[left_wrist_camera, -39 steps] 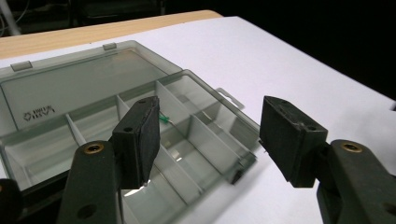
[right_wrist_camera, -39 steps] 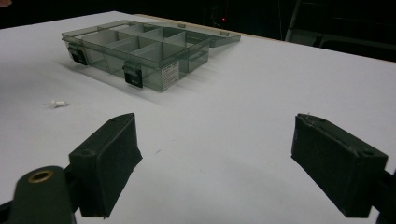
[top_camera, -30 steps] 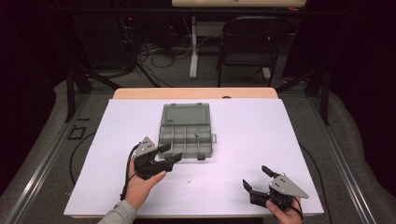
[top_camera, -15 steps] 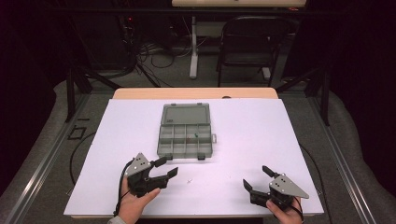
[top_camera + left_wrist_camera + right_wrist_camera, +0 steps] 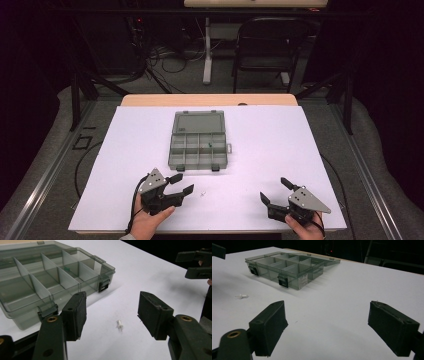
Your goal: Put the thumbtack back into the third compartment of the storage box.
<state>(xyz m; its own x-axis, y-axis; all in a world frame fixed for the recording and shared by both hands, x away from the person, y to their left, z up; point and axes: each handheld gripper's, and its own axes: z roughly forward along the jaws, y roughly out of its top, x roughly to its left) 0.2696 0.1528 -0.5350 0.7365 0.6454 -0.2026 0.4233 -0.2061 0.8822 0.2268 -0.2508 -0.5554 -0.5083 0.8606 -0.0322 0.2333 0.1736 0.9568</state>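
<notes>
Jaws of the left gripper (image 5: 184, 183) stand wide apart with nothing clamped between them, and they have just been closing a little. A small white plastic push pin (image 5: 120, 325) lies flat on the white table cover (image 5: 260, 145), and in the left gripper view it sits in the gap between the two black pads, a little ahead of them and nearer the right-hand one, touching neither. From the high view the same pin (image 5: 202, 193) is a pale speck just beyond the gripper's tips, on the side toward the right gripper (image 5: 273, 191). That second gripper is held low near the front edge of the table, well apart from the pin; its jaws are spread wide over bare cover and hold nothing. In the right gripper view the pin (image 5: 242, 296) lies far off to the left.

Behind the pin stands a smoky grey transparent plastic organiser box (image 5: 197, 150) with its lid folded back and its dividers exposed. A tiny green item (image 5: 210, 146) sits in one of its compartments. The box's two dark latches face the person, and the pin lies on the open cover near the front of the box.
</notes>
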